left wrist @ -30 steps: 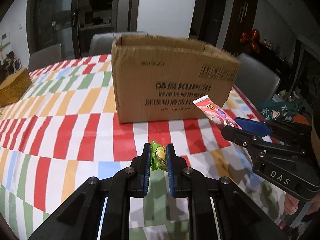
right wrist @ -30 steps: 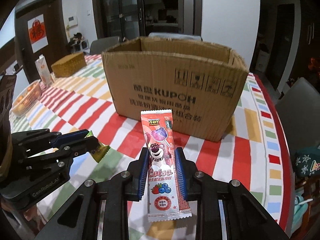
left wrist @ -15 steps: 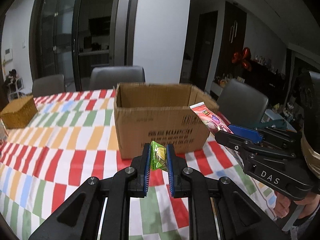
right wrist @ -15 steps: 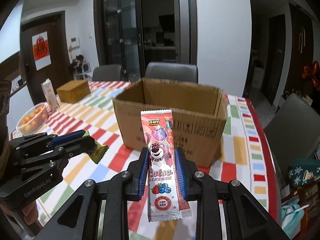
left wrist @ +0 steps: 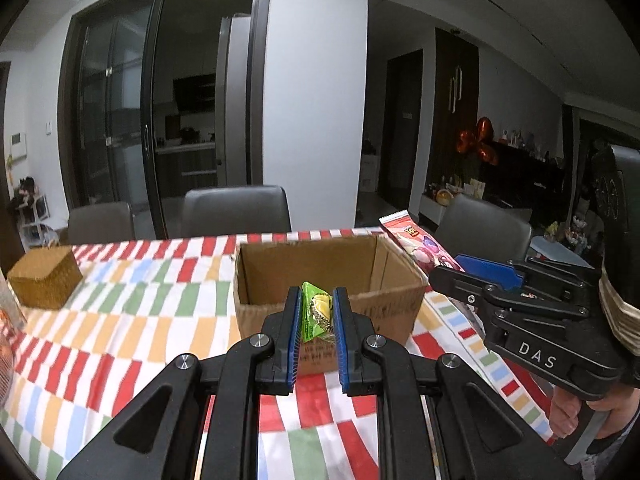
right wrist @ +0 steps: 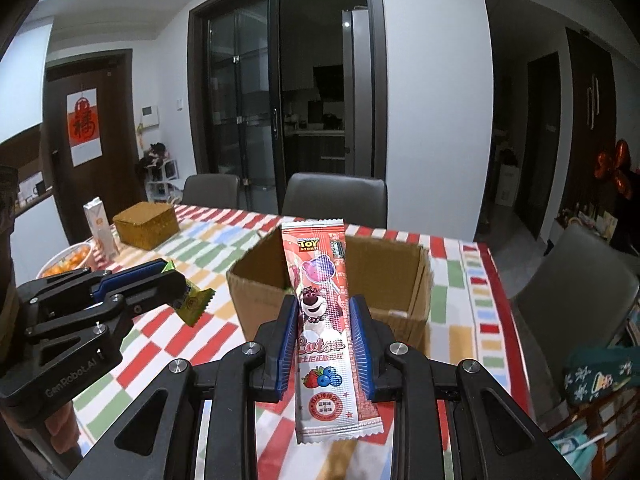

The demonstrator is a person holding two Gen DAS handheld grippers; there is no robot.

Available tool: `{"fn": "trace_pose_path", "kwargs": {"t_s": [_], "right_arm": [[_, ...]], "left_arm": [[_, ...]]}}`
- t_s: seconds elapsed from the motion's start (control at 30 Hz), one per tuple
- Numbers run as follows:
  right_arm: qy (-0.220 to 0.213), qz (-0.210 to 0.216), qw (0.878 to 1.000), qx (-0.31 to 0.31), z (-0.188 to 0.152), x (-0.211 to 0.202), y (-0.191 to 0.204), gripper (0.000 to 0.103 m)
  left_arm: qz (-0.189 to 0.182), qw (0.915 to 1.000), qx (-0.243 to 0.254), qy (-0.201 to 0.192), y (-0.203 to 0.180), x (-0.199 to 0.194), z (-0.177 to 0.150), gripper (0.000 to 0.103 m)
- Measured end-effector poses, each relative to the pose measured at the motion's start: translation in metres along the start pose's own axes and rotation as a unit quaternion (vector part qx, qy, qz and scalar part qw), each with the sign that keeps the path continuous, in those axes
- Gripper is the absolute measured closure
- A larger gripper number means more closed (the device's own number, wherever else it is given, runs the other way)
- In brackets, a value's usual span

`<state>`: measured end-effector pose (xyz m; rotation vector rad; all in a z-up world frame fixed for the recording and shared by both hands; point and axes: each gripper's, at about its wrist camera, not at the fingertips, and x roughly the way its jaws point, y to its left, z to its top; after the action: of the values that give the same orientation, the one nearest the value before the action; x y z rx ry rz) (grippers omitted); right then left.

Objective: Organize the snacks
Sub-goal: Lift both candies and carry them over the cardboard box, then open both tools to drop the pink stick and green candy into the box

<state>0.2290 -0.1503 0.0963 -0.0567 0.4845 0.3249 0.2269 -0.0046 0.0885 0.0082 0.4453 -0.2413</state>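
My left gripper [left wrist: 316,300] is shut on a small green durian candy packet [left wrist: 317,315], held in the air just short of the open cardboard box [left wrist: 320,268]. My right gripper [right wrist: 325,308] is shut on a long pink Lotso snack packet [right wrist: 322,316] that stands upright between its pads, in front of the same box [right wrist: 260,292]. In the left wrist view the right gripper [left wrist: 448,274] comes in from the right with the pink packet [left wrist: 416,242] over the box's right corner. The left gripper [right wrist: 176,280] with its green packet [right wrist: 194,302] shows at the left of the right wrist view.
The box sits on a table with a checked red, green and orange cloth [left wrist: 132,320]. A woven box [right wrist: 146,224], a carton [right wrist: 100,232] and a bowl of oranges [right wrist: 66,264] stand at the far left. Grey chairs [right wrist: 334,198] ring the table. A hand [left wrist: 568,416] holds the right gripper.
Both grippers have risen with their packets, so the views now look over the box's rim into its open top instead of at its printed front. Neither grip has changed.
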Motion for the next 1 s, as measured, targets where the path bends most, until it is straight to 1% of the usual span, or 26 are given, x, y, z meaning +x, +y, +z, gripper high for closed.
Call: {"fn": "trace_pose_path", "kwargs": {"t_s": [0.17,0.4,0.73,1.0], "right_arm": [[-0.005,-0.004,1.0,-0.008,0.017,0.006,-0.004,0.075],[-0.002,-0.009,1.0,-0.019,0.04,0.021,-0.012,0.075],[0.016,-0.021,0.999,-0.024,0.064,0.054,-0.024,0.075],[0.037,-0.027,0.999,-0.022,0.068,0.084,-0.033,0.075]], "left_arm": [[0.002,0.9999,0.008,-0.007,0.004,0.009,0.018,0.087],[-0.001,1.0,0.005,-0.003,0.009,0.031,0.041,0.087],[0.003,0.9998,0.007,0.019,0.018,0.073,0.063,0.087],[0.01,0.9987,0.011,0.048,0.021,0.113,0.069,0.087]]}}
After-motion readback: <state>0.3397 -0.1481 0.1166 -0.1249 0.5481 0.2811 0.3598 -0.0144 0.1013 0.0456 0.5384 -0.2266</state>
